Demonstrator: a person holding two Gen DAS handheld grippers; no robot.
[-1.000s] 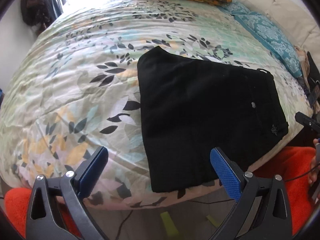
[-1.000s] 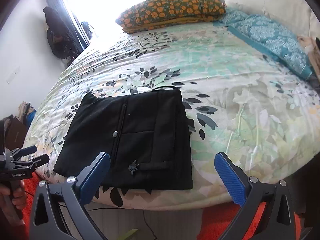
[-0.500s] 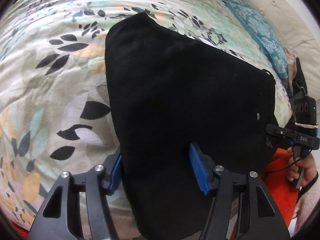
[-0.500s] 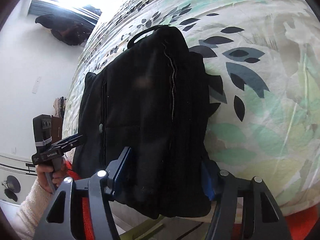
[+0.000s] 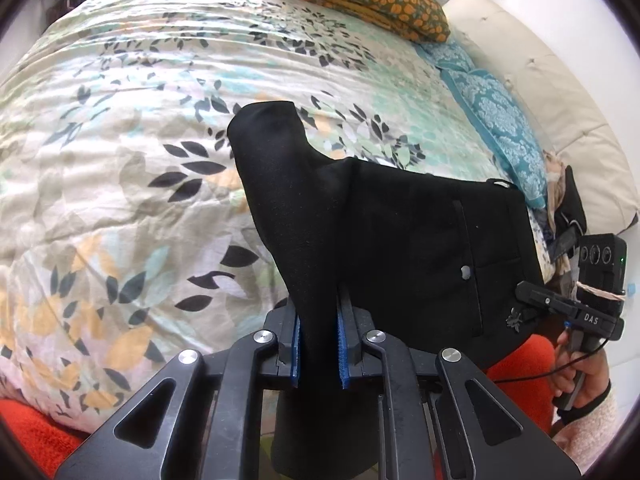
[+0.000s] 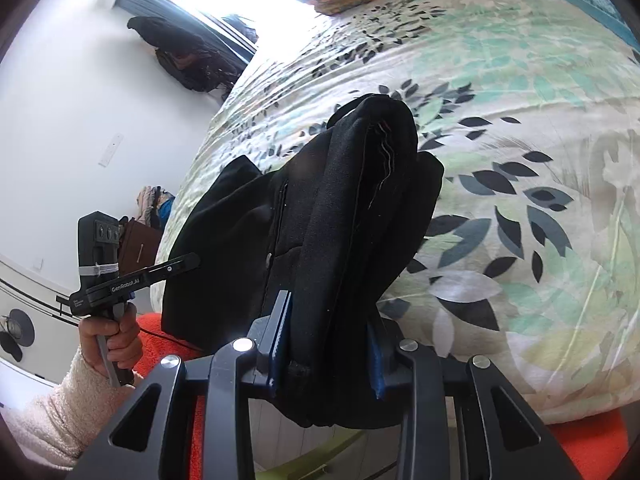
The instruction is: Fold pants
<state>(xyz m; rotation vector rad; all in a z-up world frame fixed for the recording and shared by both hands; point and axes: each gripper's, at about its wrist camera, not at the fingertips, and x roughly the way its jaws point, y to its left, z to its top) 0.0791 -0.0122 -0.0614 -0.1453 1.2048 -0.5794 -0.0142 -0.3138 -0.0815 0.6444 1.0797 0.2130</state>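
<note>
While the pants (image 5: pixel 400 240) lie on the bed (image 5: pixel 120 140), both grippers, left (image 5: pixel 319 350) and right (image 6: pixel 326 354), have just closed, clamping their near edge.

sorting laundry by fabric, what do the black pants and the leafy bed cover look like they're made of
Black pants: a matte woven cloth, perhaps a wool or polyester blend; no sheen, thick folded layers that hold soft creases.
Leafy bed cover: a thin printed cotton-like weave, with fine wrinkles and a flat, dull print. Neither fibre can be confirmed by sight.
</note>
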